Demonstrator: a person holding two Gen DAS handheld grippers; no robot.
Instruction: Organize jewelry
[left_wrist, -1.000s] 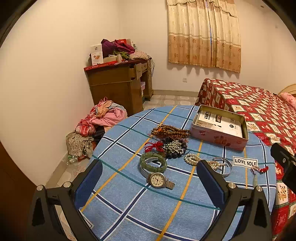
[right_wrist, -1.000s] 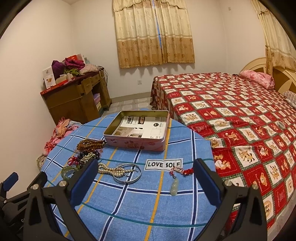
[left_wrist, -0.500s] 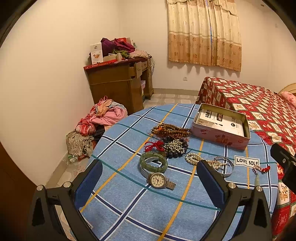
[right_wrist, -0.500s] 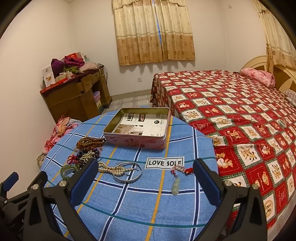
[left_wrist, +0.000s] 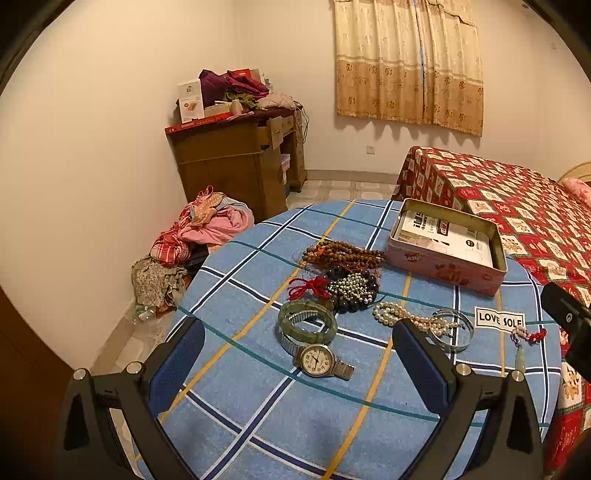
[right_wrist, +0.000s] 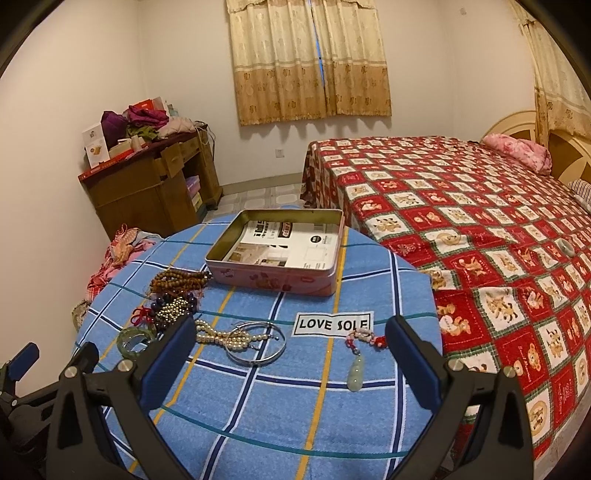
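Jewelry is lying loose mid-table; tin (right_wrist: 275, 284) is sitting near the far edge. Left gripper (left_wrist: 297, 356) and right gripper (right_wrist: 290, 349) are hovering spread, empty. Pearls (right_wrist: 221, 338) tangling with the bangle (right_wrist: 258, 349) risk dragging both.

We see a bed (right_wrist: 461, 221) under a red patchwork quilt. Left of it stands a wooden desk (right_wrist: 147, 184) piled with clothes and boxes. A clothes heap (left_wrist: 199, 236) lies on the floor beside the desk. Curtains (right_wrist: 310, 59) hang behind the bed's foot, and a pink pillow (right_wrist: 517, 151) lies at its head.
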